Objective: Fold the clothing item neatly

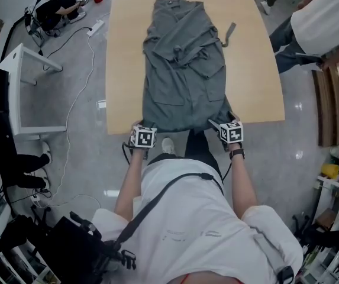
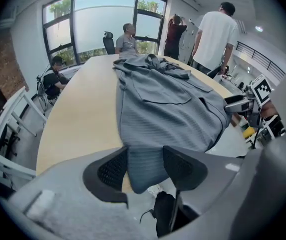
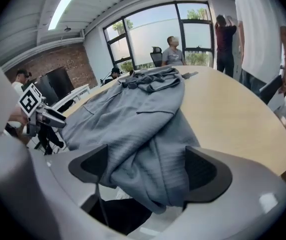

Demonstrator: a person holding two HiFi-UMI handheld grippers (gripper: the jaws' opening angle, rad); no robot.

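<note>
Grey garment (image 1: 184,70) lies lengthwise on the tan desk (image 1: 128,52), hem at your near edge. Your left gripper (image 2: 145,167) and right gripper (image 3: 147,171) hold their fingers wide apart, with the hem loose between them.

The grey garment (image 1: 184,70) lies lengthwise on the tan table (image 1: 128,70), top rumpled, hem hanging over the near edge.

Bright daylight from windows (image 2: 90,26) — gripper views bulge (corners dark).
</note>
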